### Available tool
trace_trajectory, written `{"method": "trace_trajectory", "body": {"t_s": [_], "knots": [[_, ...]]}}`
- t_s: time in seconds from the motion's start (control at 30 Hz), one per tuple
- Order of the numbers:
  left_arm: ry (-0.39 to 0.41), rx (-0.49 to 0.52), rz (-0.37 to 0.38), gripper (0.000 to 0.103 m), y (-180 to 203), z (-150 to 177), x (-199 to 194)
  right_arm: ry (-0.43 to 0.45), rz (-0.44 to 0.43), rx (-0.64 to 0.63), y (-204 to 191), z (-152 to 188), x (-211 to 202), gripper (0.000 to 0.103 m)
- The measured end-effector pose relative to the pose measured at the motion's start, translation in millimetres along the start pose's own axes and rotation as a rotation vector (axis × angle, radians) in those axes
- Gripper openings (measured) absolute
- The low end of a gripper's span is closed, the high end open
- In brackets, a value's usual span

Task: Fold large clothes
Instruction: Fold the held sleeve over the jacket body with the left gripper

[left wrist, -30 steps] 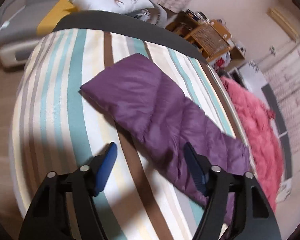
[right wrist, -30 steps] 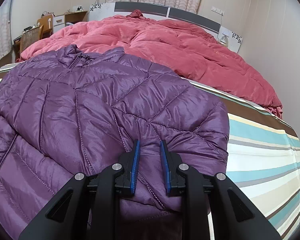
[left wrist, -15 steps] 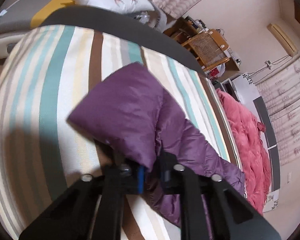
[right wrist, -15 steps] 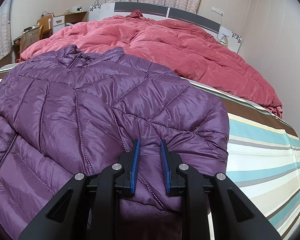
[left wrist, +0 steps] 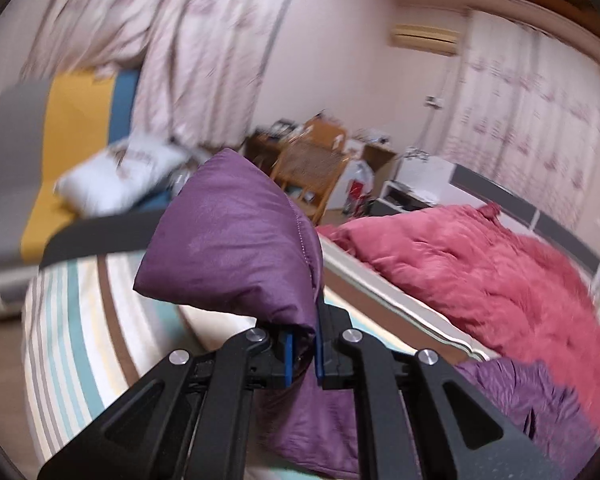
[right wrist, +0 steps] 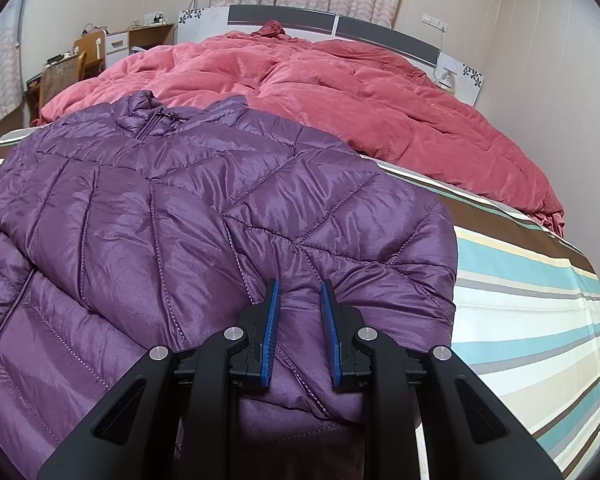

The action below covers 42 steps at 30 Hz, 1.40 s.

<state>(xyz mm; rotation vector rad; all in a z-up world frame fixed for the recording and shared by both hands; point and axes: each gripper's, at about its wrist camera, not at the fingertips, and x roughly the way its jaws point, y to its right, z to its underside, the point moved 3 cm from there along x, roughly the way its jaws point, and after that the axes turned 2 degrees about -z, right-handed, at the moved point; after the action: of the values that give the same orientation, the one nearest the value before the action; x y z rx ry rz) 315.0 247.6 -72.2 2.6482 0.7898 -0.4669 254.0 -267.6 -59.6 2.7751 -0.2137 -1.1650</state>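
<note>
A purple quilted down jacket (right wrist: 204, 216) lies front-up on the striped bedspread (right wrist: 532, 320), collar toward the red duvet. My left gripper (left wrist: 303, 344) is shut on the end of the jacket's sleeve (left wrist: 236, 248) and holds it lifted above the bed; more of the jacket (left wrist: 520, 392) lies below right. My right gripper (right wrist: 299, 312) rests over the jacket's folded right edge, jaws narrowly apart with fabric bulging between the pads.
A crumpled red duvet (right wrist: 340, 96) covers the far half of the bed, below the headboard (right wrist: 332, 24). A wicker chair (left wrist: 312, 172) and desk stand to the left. A sofa with a white pillow (left wrist: 120, 172) lies beyond the bed's foot. The wall is close on the right.
My left gripper closed on the sleeve end and lifted it off the bedspread, swinging toward the jacket body. The right gripper has stayed in place.
</note>
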Motion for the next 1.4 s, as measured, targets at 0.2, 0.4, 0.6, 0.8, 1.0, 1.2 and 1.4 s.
{"method": "trace_trajectory", "body": {"t_s": [0.2, 0.4, 0.6, 0.8, 1.0, 1.2, 1.4], "knots": [[0.065, 0.203, 0.056, 0.007, 69, 13, -45, 0.000, 0.002, -0.002, 0, 0, 0, 0.021], [0.068, 0.359, 0.146, 0.007, 128, 39, -77, 0.000, 0.000, 0.002, 0, -1, -1, 0.021], [0.045, 0.433, 0.222, 0.007, 173, 61, -104, 0.002, -0.005, 0.010, 1, -1, -1, 0.021], [0.010, 0.514, 0.329, 0.007, 219, 84, -132, 0.003, -0.010, 0.016, 2, -1, -1, 0.021], [-0.050, 0.632, 0.450, 0.007, 260, 118, -159, 0.005, -0.013, 0.021, 2, -1, -2, 0.021], [-0.103, 0.781, 0.547, 0.007, 293, 162, -186, 0.035, -0.003, 0.064, 9, 0, -8, 0.021], [-0.167, 0.883, 0.581, 0.007, 307, 189, -197, 0.033, -0.014, 0.091, 13, 0, -7, 0.021]]}}
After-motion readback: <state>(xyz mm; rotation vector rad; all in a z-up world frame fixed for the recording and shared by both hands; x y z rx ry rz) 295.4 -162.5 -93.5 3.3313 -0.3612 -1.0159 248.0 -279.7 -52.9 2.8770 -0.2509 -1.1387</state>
